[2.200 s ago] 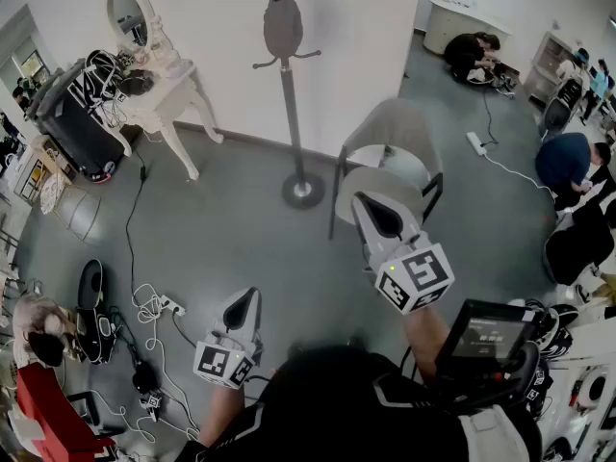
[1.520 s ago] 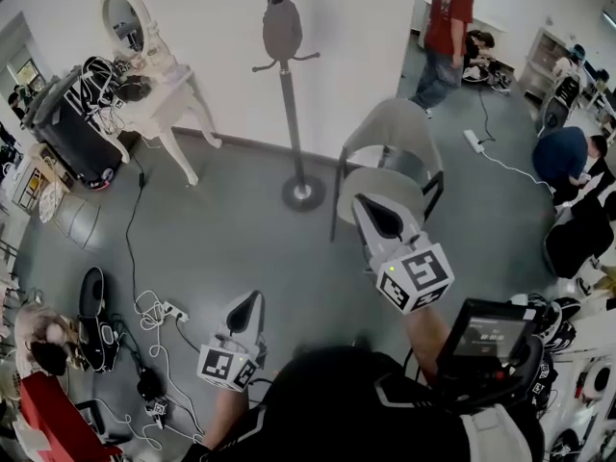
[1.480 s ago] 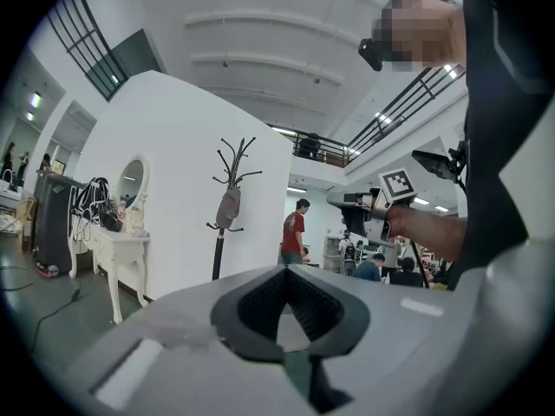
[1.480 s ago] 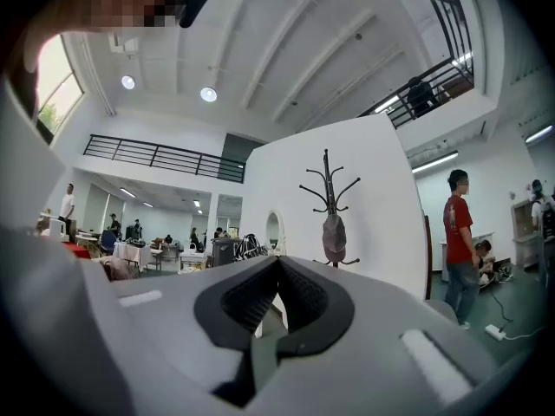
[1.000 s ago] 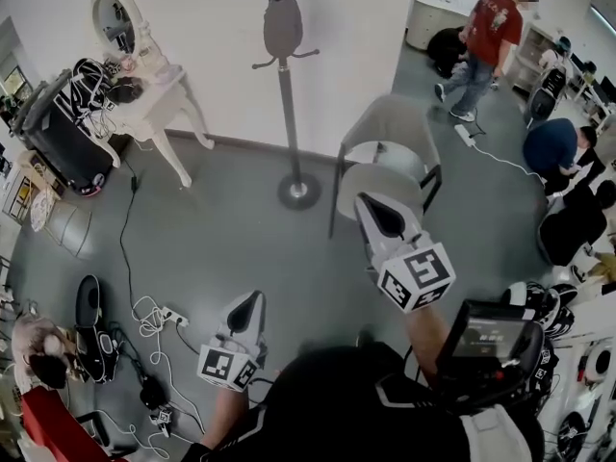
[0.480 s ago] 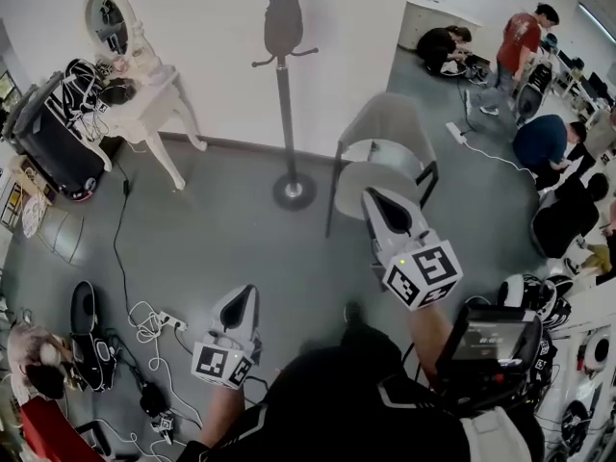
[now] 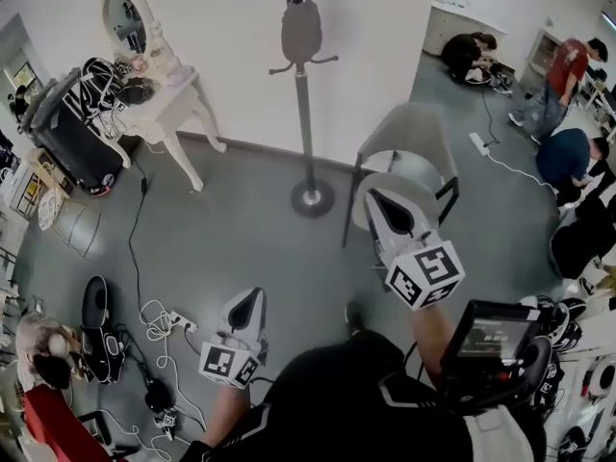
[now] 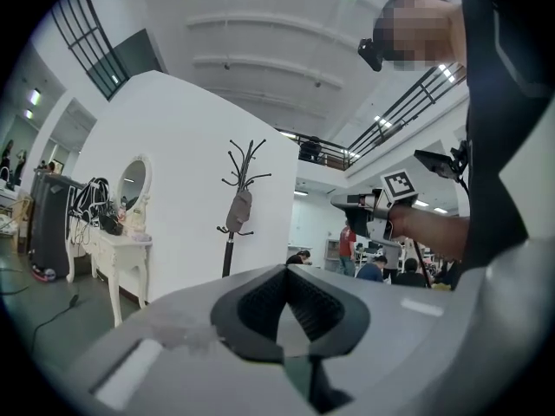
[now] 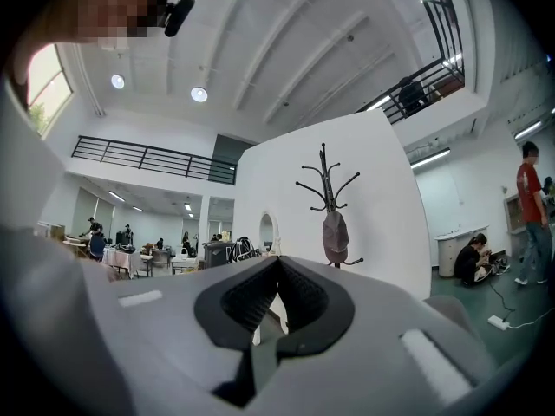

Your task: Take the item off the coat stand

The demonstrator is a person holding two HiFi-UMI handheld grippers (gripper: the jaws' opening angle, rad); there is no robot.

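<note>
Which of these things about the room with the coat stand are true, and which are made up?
1. A grey item hangs on the coat stand. True.
2. The right tongs are holding that item. False: they are shut on nothing, well away from the stand.
3. A grey chair stands beside the coat stand. True.
4. The white dressing table is bare on top. False: an oval mirror stands on it, among other things.
</note>
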